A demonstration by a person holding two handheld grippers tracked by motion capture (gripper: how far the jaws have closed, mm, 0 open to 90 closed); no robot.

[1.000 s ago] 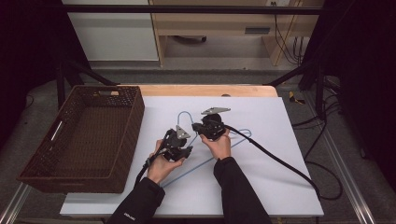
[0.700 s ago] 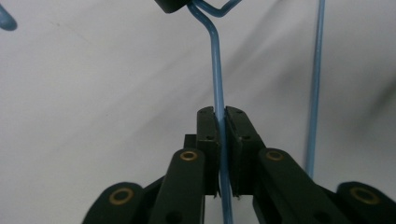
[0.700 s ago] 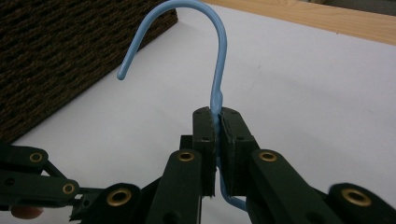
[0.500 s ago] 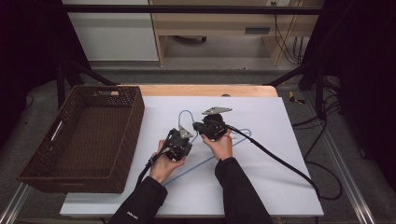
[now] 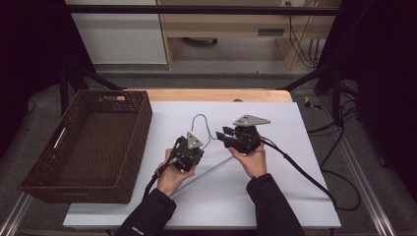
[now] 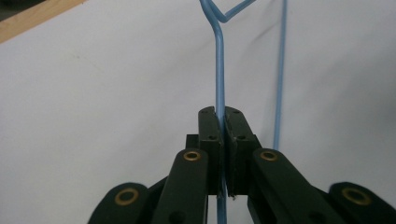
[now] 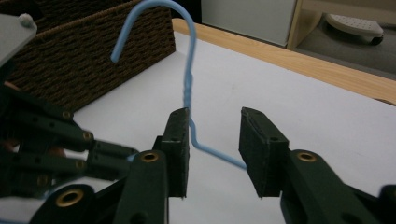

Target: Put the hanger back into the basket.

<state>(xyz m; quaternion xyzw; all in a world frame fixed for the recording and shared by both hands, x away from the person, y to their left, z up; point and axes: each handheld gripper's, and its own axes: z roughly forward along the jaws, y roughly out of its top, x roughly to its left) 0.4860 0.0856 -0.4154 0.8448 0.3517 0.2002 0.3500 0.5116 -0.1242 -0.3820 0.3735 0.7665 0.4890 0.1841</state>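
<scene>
Left claw (image 6: 222,140) pinches blue wire hanger (image 6: 219,60); right claw (image 7: 215,149) gapes astride it.

1. White table (image 5: 275,206) with a wooden strip (image 5: 216,95) along its far edge.
2. Grey floor (image 5: 236,73) beyond the table.
3. White cabinet (image 5: 118,39) at far left, light wood desk (image 5: 231,24) beside it.
4. Cables (image 5: 297,46) hang by the desk's right leg; more cables (image 5: 344,128) trail on the floor at right.
5. Dark surroundings on both sides, black frame bars (image 5: 83,73) crossing.
</scene>
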